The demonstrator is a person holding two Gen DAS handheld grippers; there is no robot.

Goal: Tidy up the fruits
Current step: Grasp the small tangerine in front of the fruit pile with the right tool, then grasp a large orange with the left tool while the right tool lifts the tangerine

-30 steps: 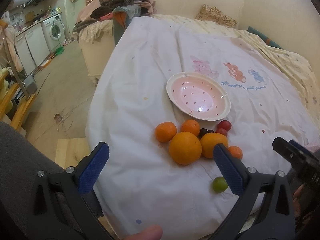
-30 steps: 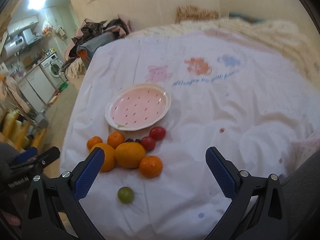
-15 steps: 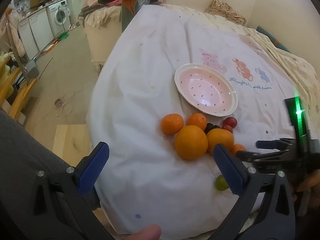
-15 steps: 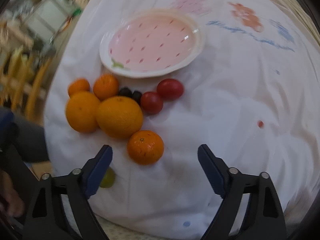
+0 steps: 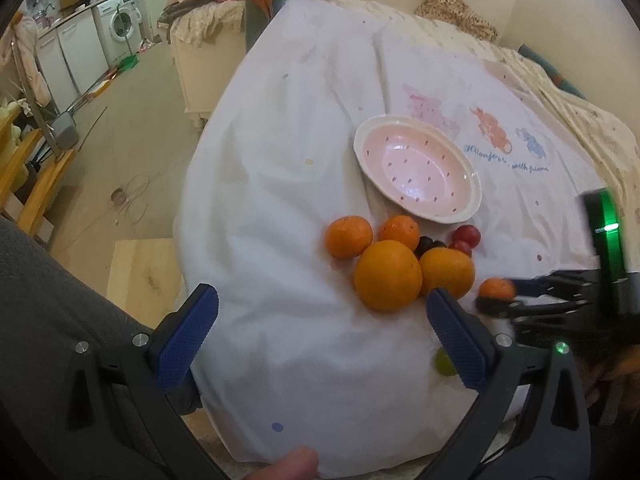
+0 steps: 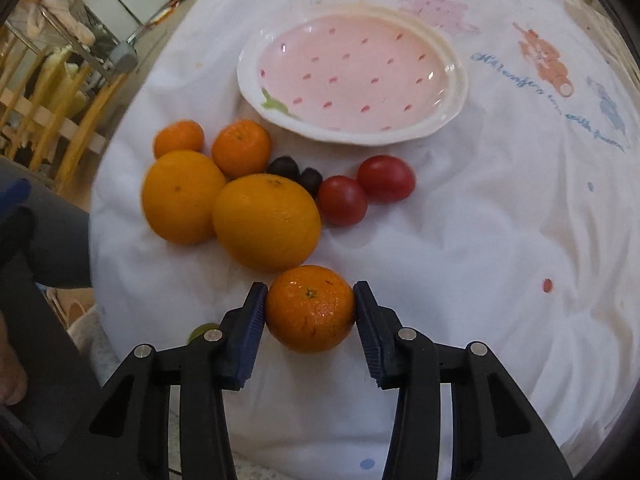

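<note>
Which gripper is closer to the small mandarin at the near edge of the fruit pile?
Right. The right gripper is closing around the small mandarin, pads on both its sides. The left gripper hovers open, back from the pile.

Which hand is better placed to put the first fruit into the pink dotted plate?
Right. The right gripper is closing its blue pads around the small orange mandarin, below the pink dotted plate. The left gripper hangs open over bare white cloth.
</note>
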